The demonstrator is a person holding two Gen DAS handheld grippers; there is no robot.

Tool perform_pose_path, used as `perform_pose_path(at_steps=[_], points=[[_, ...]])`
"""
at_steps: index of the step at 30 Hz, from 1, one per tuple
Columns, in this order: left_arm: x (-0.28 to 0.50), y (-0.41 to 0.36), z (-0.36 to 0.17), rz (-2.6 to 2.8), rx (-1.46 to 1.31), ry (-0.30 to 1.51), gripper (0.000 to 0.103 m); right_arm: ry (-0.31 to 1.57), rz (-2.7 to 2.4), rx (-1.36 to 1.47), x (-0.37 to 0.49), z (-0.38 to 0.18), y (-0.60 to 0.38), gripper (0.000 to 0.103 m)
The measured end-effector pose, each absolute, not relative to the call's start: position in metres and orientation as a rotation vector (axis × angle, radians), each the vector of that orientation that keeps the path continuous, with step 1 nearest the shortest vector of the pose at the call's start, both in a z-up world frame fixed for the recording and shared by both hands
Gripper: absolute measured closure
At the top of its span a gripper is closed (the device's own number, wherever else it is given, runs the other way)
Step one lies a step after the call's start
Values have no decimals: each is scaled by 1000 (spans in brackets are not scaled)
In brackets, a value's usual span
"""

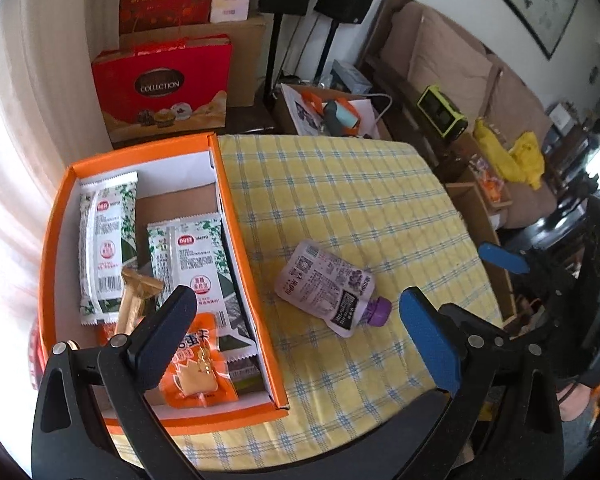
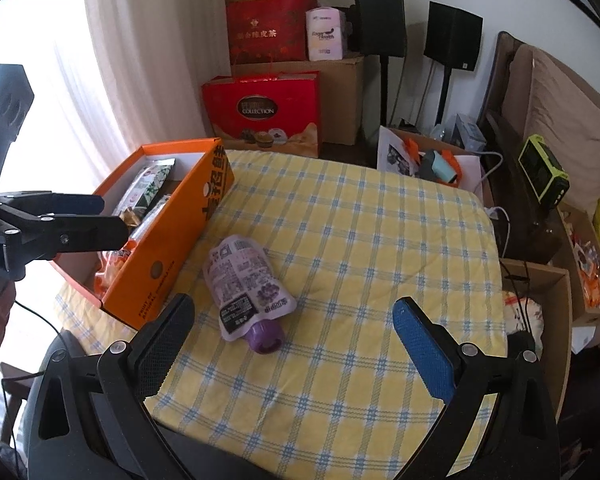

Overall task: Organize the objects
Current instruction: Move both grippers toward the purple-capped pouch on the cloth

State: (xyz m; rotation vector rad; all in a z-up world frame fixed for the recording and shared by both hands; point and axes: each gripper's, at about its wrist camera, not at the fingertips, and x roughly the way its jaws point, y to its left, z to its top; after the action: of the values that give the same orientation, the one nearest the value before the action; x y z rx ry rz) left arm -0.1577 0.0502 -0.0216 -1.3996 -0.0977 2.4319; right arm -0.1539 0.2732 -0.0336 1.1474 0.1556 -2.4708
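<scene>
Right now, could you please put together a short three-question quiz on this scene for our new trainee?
1. True or false: the purple-capped pouch lies inside the orange box.
2. Multiple choice: the left gripper is (A) shut on a snack, (B) open and empty, (C) out of view.
3. Fill in: the pouch's cap points toward the ____ gripper, near the table's front edge.

Key
1. False: it lies on the checked tablecloth, beside the box.
2. B: the jaws stand wide apart, holding nothing.
3. right.
</scene>
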Motion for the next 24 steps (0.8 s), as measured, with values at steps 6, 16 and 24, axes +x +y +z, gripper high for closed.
perform_pose_path(at_steps=[6, 16, 24], points=[[-166, 69, -22, 2431, -1422, 0, 2, 109, -2452, 1179, -156, -48, 276, 3], [-183, 90, -33, 2368, -1488, 69, 44, 20, -2349, 1269, -165, -82, 272, 30], [-190, 102, -41, 2347, -1508, 119, 46, 35, -2280, 1306, -170, -108, 257, 45]])
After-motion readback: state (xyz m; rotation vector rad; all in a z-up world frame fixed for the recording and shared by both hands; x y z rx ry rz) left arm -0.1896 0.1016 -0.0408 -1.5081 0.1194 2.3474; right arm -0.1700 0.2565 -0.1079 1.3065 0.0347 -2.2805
